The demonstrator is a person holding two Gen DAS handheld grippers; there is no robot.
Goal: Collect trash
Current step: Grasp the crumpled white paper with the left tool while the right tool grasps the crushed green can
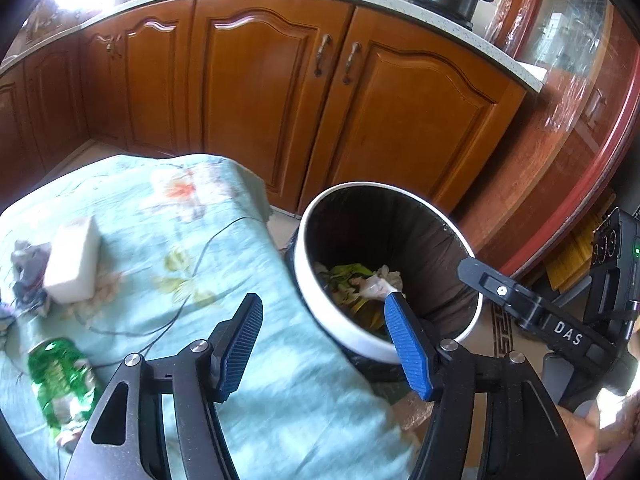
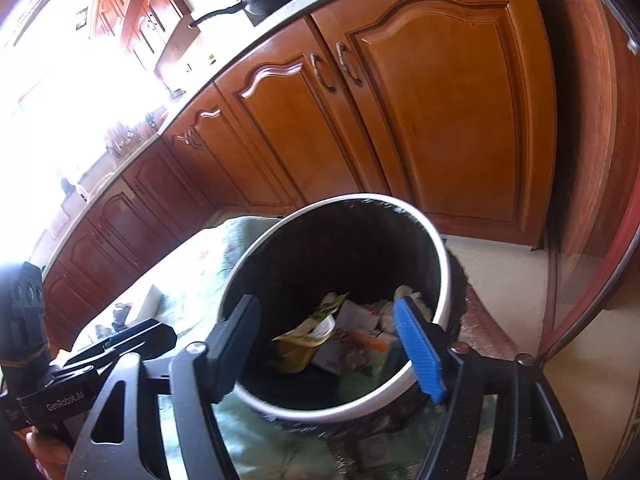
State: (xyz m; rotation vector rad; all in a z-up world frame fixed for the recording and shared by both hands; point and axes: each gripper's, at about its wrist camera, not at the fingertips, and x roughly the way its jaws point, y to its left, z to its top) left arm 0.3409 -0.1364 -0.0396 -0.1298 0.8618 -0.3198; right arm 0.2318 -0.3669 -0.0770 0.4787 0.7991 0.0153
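A white-rimmed trash bin [image 1: 344, 332] with a dark liner stands beside the table; in the right wrist view its rim [image 2: 442, 256] is just ahead. Wrappers and paper [image 1: 356, 280] lie at its bottom, also in the right wrist view [image 2: 320, 336]. My left gripper [image 1: 324, 312] is open and empty above the table's edge next to the bin. My right gripper [image 2: 324, 320] is open and empty over the bin's mouth. On the table lie a crushed green plastic bottle [image 1: 60, 384], a white box [image 1: 76, 264] and a crumpled grey scrap [image 1: 26, 272].
The table has a light blue flowered cloth [image 1: 240, 280] with a thin dark cable [image 1: 192, 280] across it. Wooden kitchen cabinets [image 1: 280, 100] stand behind. A glass-fronted cabinet [image 1: 580, 80] is at the right. The right gripper's body [image 1: 552, 320] shows in the left wrist view.
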